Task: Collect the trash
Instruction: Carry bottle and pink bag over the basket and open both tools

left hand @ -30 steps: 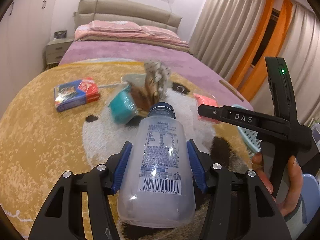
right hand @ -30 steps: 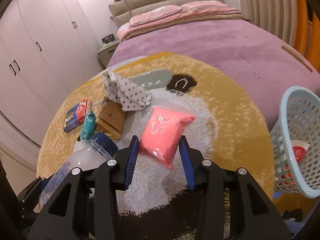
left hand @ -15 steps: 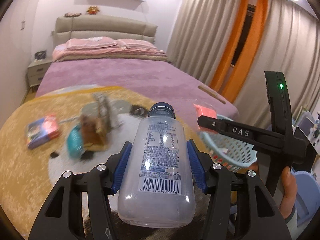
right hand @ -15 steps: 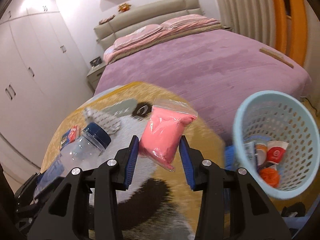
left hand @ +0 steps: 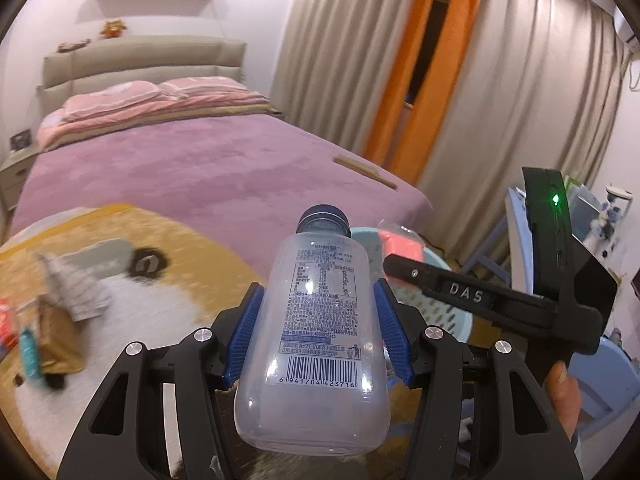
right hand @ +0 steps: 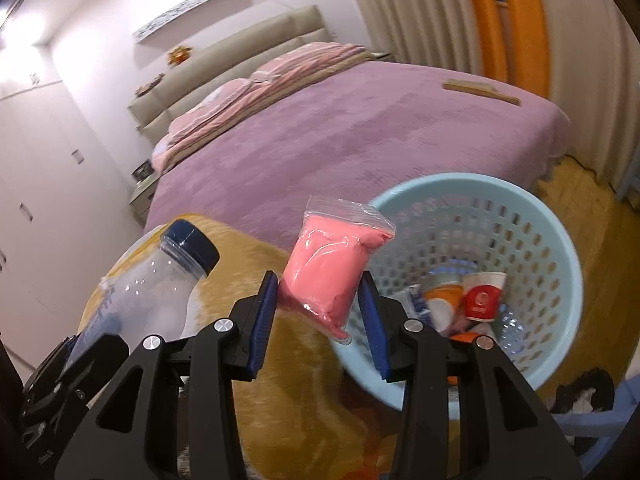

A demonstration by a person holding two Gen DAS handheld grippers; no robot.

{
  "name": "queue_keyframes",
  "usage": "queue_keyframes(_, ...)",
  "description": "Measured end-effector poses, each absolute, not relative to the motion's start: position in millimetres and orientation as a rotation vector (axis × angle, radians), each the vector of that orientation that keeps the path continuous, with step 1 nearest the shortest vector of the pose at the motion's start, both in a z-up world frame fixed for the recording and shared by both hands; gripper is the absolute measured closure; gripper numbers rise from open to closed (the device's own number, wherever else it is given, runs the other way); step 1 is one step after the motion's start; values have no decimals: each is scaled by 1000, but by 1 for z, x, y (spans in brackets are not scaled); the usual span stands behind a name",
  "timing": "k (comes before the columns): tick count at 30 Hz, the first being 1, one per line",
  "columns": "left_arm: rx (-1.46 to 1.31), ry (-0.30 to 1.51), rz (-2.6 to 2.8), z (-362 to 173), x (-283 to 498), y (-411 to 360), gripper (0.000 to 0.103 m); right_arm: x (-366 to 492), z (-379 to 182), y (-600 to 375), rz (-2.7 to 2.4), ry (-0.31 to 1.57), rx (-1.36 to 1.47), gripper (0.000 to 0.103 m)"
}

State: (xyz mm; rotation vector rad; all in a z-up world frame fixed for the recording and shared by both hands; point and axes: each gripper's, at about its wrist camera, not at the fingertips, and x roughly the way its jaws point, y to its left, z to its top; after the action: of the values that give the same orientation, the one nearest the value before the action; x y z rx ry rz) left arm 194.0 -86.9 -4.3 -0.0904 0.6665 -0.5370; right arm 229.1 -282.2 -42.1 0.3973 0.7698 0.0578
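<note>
Bedroom with a purple-covered bed (right hand: 360,128) and a round yellow plush rug (left hand: 192,264) spread at its foot. Carrying step in hand, judging by both loads aloft close to the bin. Clear plastic bottle (left hand: 320,340) with dark blue cap, smooth and rigid, printed with label text and a barcode, clamped across its body by the left gripper (left hand: 318,328), blue ribbed pads pressing each side. Soft pink-filled zip bag (right hand: 332,272), crinkly clear film at the top, pinched at its lower part by the right gripper (right hand: 320,320), hanging just beside the near rim of the pale blue perforated basket (right hand: 560,264). Inside the basket: paper cups, one red-labelled, and other wrappers. Next move likely calls for bringing each load fully over the opening before letting go; bottle sits further off and needs more travel, bag light enough to drift or catch on the rim. Left on the rug, blurred: a patterned cloth (left hand: 68,292), a brown paper bag (left hand: 60,340), a teal item (left hand: 30,352).
</note>
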Motion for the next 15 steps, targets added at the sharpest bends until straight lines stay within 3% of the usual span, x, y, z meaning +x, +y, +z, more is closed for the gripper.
queue_keyframes(15,-29,807,-640,-47,248,-182,49,240,-109,-380,-119,907,596,65)
